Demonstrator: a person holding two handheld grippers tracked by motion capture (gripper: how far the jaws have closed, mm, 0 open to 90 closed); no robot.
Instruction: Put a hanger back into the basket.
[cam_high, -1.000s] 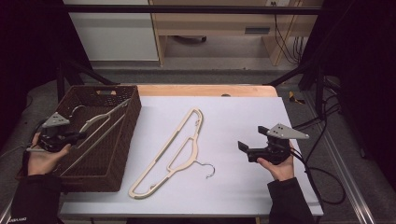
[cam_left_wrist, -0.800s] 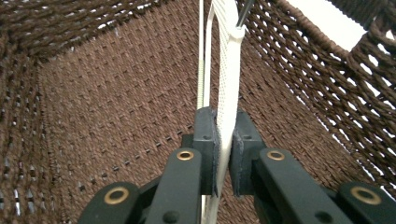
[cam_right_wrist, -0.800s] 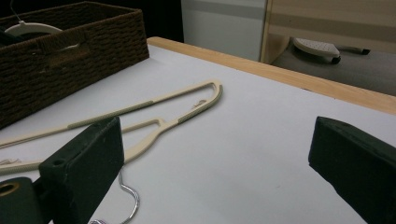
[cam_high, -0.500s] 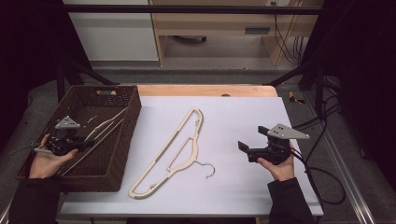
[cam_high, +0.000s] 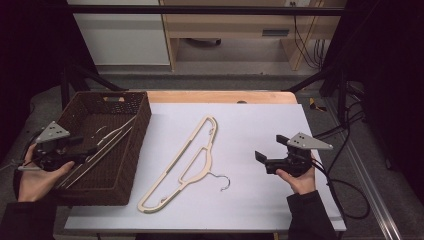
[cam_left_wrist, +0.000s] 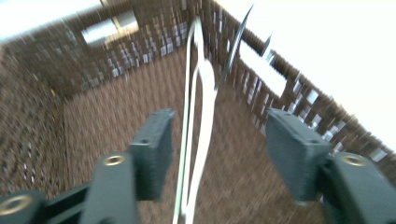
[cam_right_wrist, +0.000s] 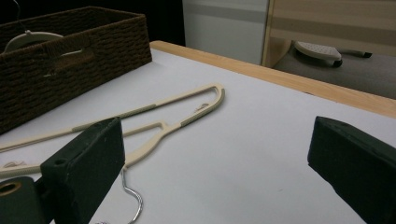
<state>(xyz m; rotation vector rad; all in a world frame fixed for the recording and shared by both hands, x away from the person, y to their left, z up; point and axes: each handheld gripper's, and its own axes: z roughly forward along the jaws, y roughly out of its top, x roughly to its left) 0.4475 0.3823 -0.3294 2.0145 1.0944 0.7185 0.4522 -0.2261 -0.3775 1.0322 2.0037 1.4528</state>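
One cream hanger (cam_high: 102, 146) already in wicker basket (cam_high: 131, 165) at desk's left edge; your left claw (cam_high: 85, 150) just opening, released. Second hanger (cam_high: 185, 162) mid-desk remains; right claw (cam_high: 265, 156) open, empty.

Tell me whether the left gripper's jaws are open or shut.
Open: the left gripper has just been opening; its pads stand apart from the hanger running between them in the basket.

Two cream hangers — one hanger on the table (cam_high: 186, 162), lying flat on the white top, and one hanger in the basket (cam_high: 102, 147), leaning against its wall. One brown woven basket (cam_high: 131, 150). One table (cam_high: 260, 130). Two grippers — the left gripper (cam_high: 75, 152) and the right gripper (cam_high: 267, 156).
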